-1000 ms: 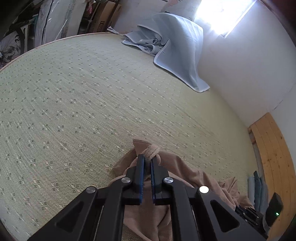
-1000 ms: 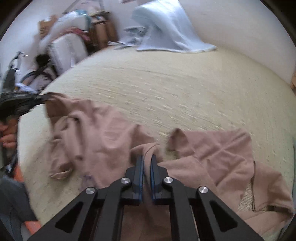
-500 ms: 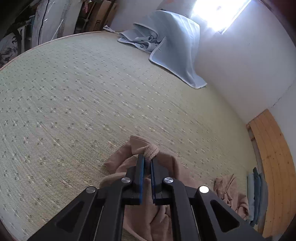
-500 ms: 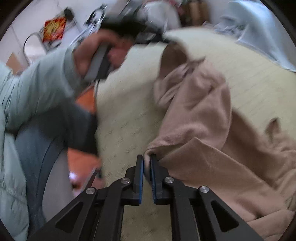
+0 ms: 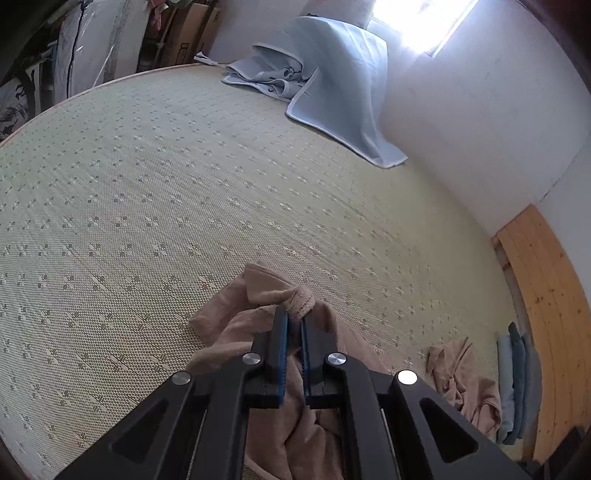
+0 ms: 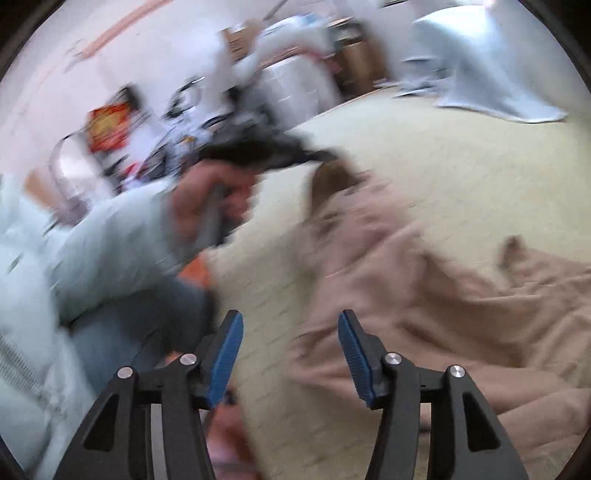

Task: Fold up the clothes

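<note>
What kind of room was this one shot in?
Most likely a bedroom or spare room in a home, partly used for storage. The work surface is a woven mat that looks like a bed's, a light blue blanket lies by a sunlit window, and boxes stand along the far wall.

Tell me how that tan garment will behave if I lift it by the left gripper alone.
Probably floppy: the garment bunches in soft folds below the left gripper, which pinches only a hem. Likely light and not slippery. The right gripper is opening with nothing between its fingers, so the loose side should sag.
</note>
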A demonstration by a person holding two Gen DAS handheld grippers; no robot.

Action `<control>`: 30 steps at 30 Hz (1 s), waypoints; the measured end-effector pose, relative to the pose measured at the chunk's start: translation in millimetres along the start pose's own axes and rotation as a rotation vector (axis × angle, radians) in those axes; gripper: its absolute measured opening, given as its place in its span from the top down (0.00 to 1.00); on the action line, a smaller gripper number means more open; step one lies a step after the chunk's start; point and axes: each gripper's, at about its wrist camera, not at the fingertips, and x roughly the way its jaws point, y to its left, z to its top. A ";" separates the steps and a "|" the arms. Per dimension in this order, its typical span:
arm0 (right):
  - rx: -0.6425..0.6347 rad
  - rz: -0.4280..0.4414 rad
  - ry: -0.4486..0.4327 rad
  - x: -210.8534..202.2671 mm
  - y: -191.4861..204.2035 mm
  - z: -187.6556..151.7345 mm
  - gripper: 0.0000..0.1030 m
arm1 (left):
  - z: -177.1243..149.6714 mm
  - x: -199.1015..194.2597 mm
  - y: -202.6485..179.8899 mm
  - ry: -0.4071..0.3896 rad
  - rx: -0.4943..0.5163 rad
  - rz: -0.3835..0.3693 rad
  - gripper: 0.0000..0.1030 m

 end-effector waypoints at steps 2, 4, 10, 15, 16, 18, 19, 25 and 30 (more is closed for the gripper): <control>0.033 -0.047 0.023 8.4 -12.1 -0.2 0.43 | 0.5 0.9 0.2 0.001 -0.001 -0.001 0.95; 0.045 -0.070 0.070 22.7 -19.8 -3.4 0.43 | 0.9 2.1 0.6 0.002 -0.002 -0.001 0.95; 0.041 -0.114 0.281 61.1 -31.3 -24.8 0.44 | 2.3 4.5 1.9 0.005 -0.007 -0.002 0.95; 0.031 -0.100 0.410 56.3 -31.8 -46.2 0.45 | 2.3 6.0 0.6 0.009 -0.010 -0.003 0.95; 0.026 -0.088 0.429 53.5 -30.7 -50.2 0.44 | 2.0 6.0 0.0 0.009 -0.010 -0.002 0.95; 0.017 -0.070 0.465 51.1 -26.7 -57.9 0.44 | 1.1 6.2 -1.4 0.008 -0.009 0.001 0.95; 0.015 -0.063 0.481 51.1 -24.7 -60.7 0.44 | 0.8 6.5 -1.9 0.007 -0.008 0.002 0.95; 0.041 -0.025 0.366 15.2 -25.3 -55.1 0.44 | 0.7 8.2 -1.3 0.005 -0.009 0.006 0.95; 0.149 0.041 0.110 -4.0 -41.1 -28.7 0.43 | 1.0 12.0 -1.8 0.008 -0.005 0.007 0.95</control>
